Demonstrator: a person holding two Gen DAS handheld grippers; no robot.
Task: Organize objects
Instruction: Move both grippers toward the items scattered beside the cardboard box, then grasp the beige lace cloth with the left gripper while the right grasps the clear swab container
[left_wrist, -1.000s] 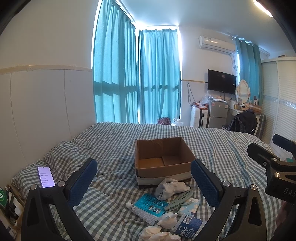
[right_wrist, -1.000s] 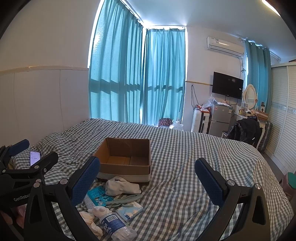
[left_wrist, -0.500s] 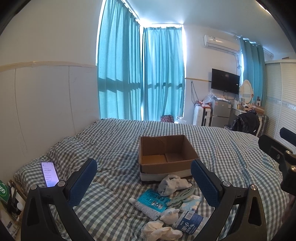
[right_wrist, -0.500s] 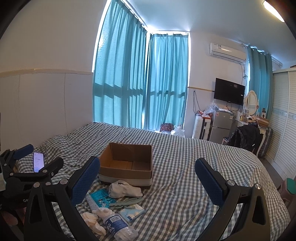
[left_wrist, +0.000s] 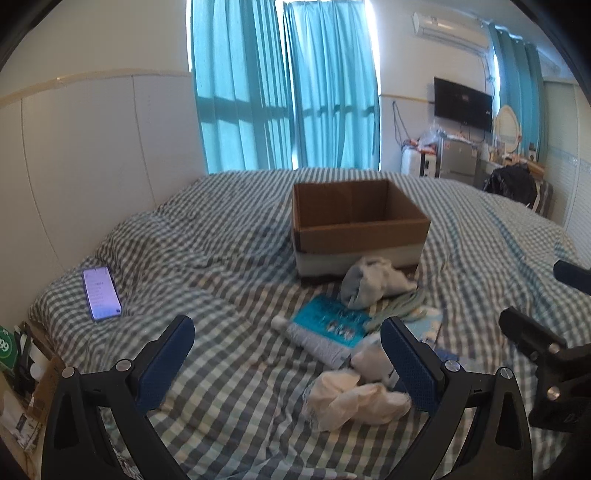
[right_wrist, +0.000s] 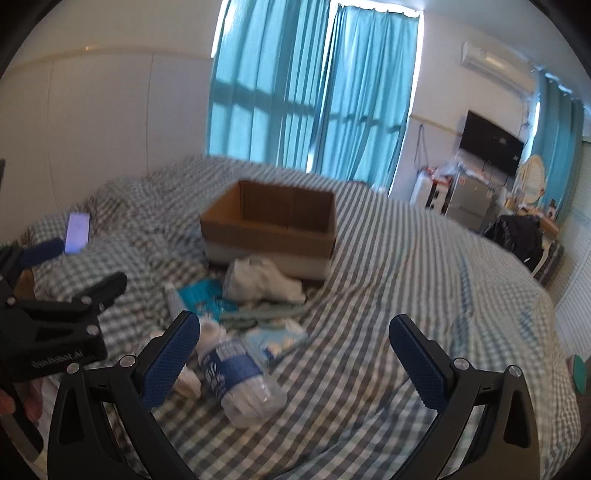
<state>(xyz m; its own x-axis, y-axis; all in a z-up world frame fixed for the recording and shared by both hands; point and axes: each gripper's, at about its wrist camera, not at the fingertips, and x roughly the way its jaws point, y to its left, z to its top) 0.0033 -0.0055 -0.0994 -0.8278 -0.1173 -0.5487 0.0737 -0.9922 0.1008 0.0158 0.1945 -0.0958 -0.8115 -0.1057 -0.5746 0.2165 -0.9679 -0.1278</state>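
Fingers, both grippers: spread wide, holding nothing, left gripper (left_wrist: 286, 354), right gripper (right_wrist: 295, 354). Advice: straddle water bottle (right_wrist: 240, 380) crosswise at its label, then carry to cardboard box (right_wrist: 269, 225).

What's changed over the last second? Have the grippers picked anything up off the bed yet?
Nothing has been picked up. Both the left gripper and the right gripper have tipped down and moved closer to the pile in front of the cardboard box, jaws wide open and empty. The water bottle now lies near the right gripper's left finger. The box, tube, socks and phone lie where they were.
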